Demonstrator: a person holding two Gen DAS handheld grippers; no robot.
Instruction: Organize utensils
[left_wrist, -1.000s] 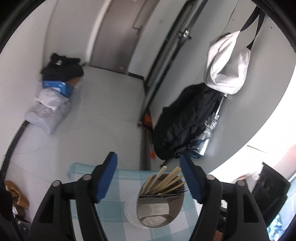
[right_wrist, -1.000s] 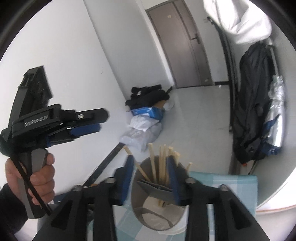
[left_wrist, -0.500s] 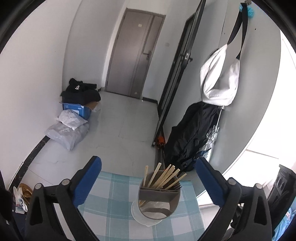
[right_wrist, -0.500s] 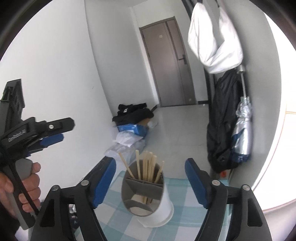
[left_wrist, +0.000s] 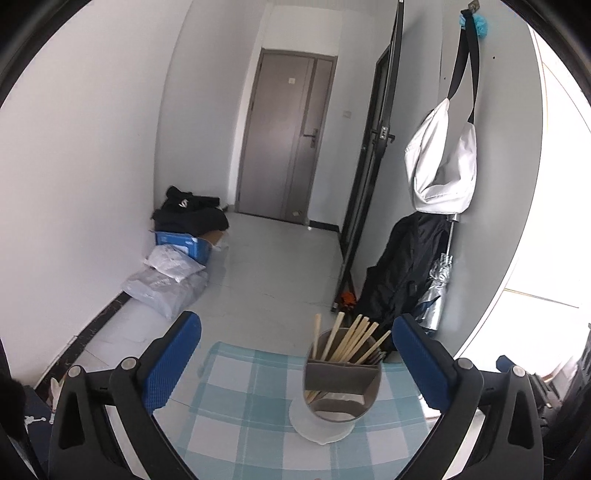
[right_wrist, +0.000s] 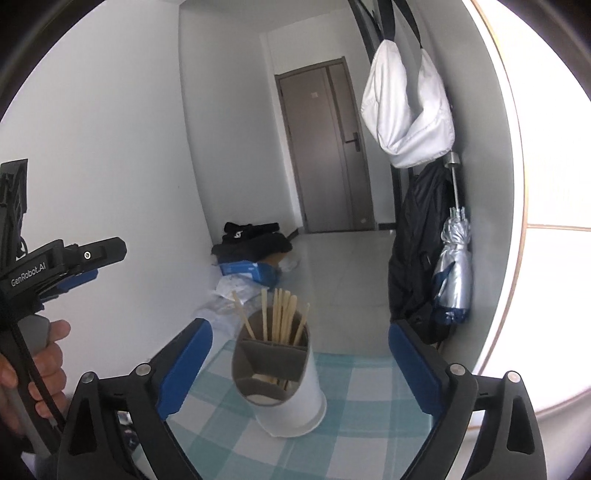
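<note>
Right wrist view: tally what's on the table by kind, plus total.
Utensil holder: 1
Chopsticks: 7 tips showing, standing in the holder
Checked cloth: 1
Total: 9

Utensil holder (left_wrist: 341, 391) with chopsticks (left_wrist: 351, 341) on the checked tablecloth (left_wrist: 236, 417)

The white cylindrical holder stands upright near the tablecloth's far edge; grey dividers split its inside, and the pale wooden chopsticks lean fanned in its rear compartment, ends rising above the rim.

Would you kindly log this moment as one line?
left gripper: open | right gripper: open, just widened | chopsticks: in holder | holder: on table, untouched
</note>
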